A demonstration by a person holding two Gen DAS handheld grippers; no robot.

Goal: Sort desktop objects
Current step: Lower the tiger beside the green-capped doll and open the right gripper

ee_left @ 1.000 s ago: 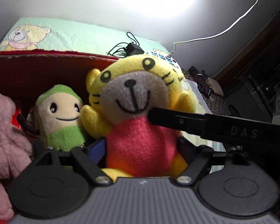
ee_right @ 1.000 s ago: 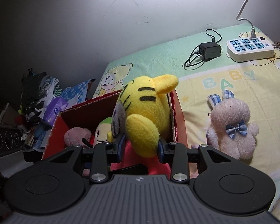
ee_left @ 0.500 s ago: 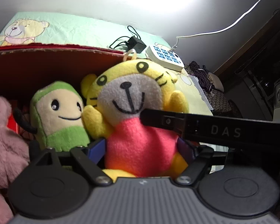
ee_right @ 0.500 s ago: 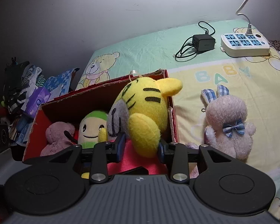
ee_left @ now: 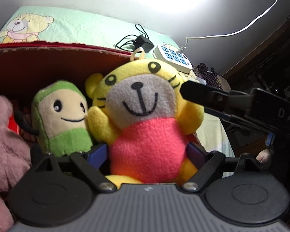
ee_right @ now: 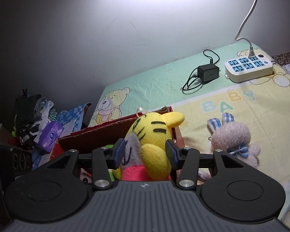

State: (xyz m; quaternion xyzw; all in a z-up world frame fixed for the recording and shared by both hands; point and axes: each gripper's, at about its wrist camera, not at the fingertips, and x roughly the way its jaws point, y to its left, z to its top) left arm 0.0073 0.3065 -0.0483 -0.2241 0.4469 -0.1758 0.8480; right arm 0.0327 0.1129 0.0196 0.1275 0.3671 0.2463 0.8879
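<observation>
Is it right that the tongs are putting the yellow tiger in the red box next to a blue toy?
Not quite. The toy beside the yellow tiger in the red box is green, not blue. The left wrist view shows it. Both tongs grip the tiger.

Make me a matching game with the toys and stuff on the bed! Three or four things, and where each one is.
Things:
1. yellow tiger plush
2. green plush
3. pink bunny plush
4. white power strip

Places:
A. lying on the bedsheet outside the box
B. near the wall, with a white cable plugged in
C. between the fingers of both grippers
D. inside the red box, beside the tiger

Pairs: 1-C, 2-D, 3-A, 4-B
</observation>
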